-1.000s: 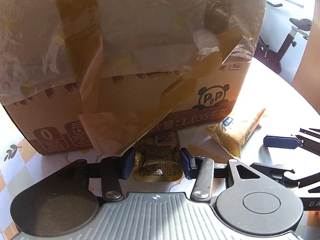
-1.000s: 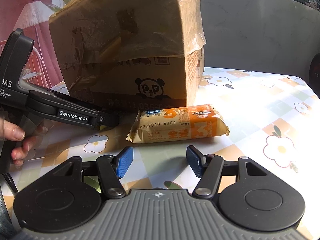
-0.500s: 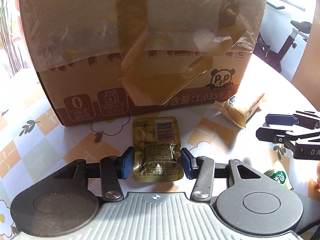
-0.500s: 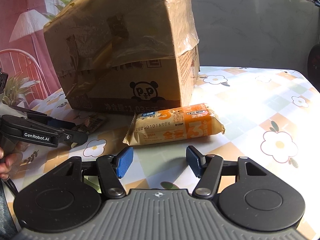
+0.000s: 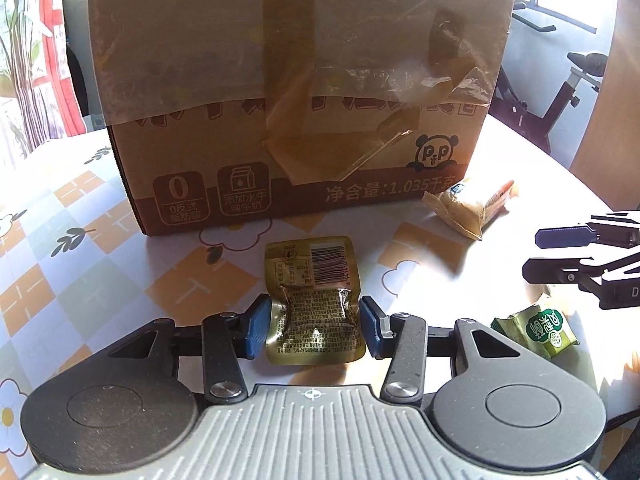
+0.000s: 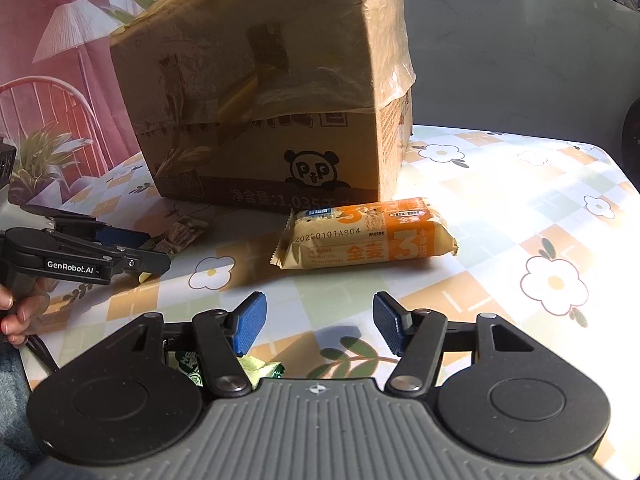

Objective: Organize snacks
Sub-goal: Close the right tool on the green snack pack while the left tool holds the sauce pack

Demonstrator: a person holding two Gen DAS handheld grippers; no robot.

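Left gripper (image 5: 314, 330) jaws were closing on the gold snack pouch (image 5: 314, 304); pad contact unclear. Right gripper (image 6: 318, 326) stood open, empty; green packet (image 6: 260, 370) half-hidden beneath it.

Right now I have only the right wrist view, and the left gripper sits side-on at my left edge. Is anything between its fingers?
Observer: Yes. In the left wrist view, the left gripper has a gold pouch between its pads. They press on both side edges, and the jaws are closing slightly.
Operator: Which face of it is up?
Observer: The printed back, with its barcode and small text, faces the camera.
Operator: A green packet is half hidden under my gripper. Is it clear of the pouch?
Observer: Yes. The green packet lies on the table to the pouch's right and apart from it. In the picture it sits just below the open right gripper.
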